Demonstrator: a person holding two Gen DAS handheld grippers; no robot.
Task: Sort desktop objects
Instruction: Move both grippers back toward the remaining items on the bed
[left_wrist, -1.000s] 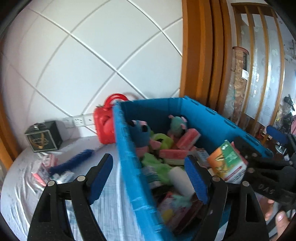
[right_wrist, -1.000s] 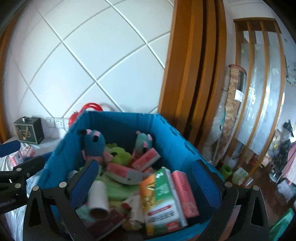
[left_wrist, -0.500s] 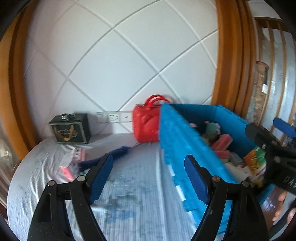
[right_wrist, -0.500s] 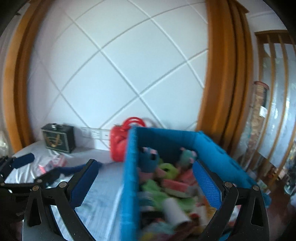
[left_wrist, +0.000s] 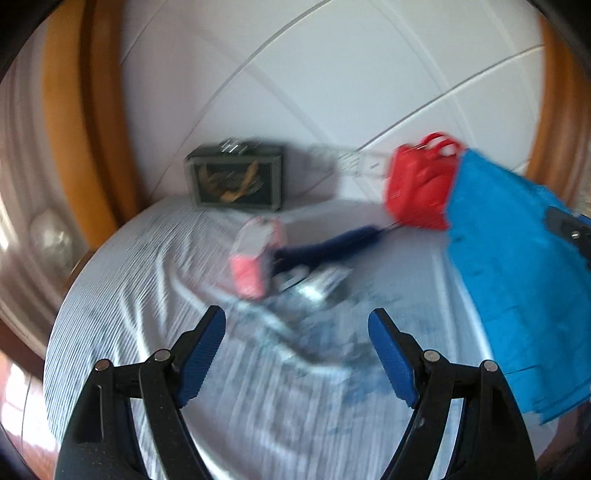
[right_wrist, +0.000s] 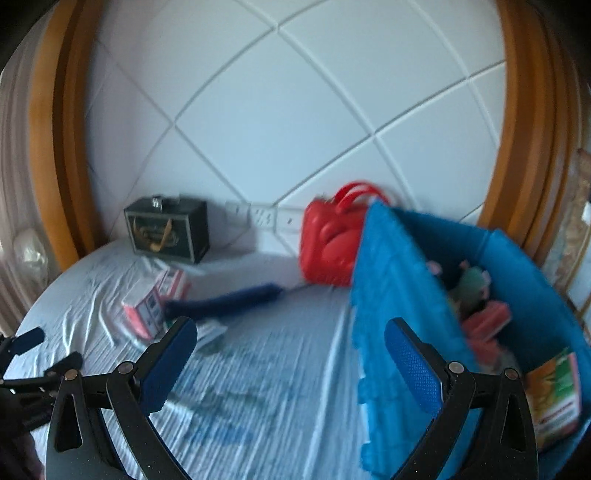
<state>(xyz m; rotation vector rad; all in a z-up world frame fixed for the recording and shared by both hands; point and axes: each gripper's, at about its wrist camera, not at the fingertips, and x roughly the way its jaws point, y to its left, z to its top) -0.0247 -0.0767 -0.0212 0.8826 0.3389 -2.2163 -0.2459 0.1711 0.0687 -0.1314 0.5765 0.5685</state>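
Sorting looks mostly done, judging by how things lie: the blue bin (right_wrist: 402, 332) on the right of the table already holds a heap of items, among them a teal plush toy (right_wrist: 472, 280), pink packets (right_wrist: 487, 321) and an orange-and-green carton (right_wrist: 554, 391). Left on the striped tablecloth (left_wrist: 147, 314) is a small cluster near the far side: a pink-and-white box (right_wrist: 155, 302), a dark blue brush (right_wrist: 229, 295) lying across beside it, and something silvery (left_wrist: 314, 280) just in front, too blurred to name. Left gripper (left_wrist: 297, 354) hangs above the cloth, jaws spread wide, nothing between them, aimed toward that cluster. Right gripper (right_wrist: 291, 365) likewise wide and empty, over the cloth at the bin's near wall. A red bag (right_wrist: 328, 247) stands behind the bin and a dark case (right_wrist: 166, 229) sits against the wall; whether these count as sortable I cannot tell. Remaining work, by my reckoning: the box, brush and silvery piece.
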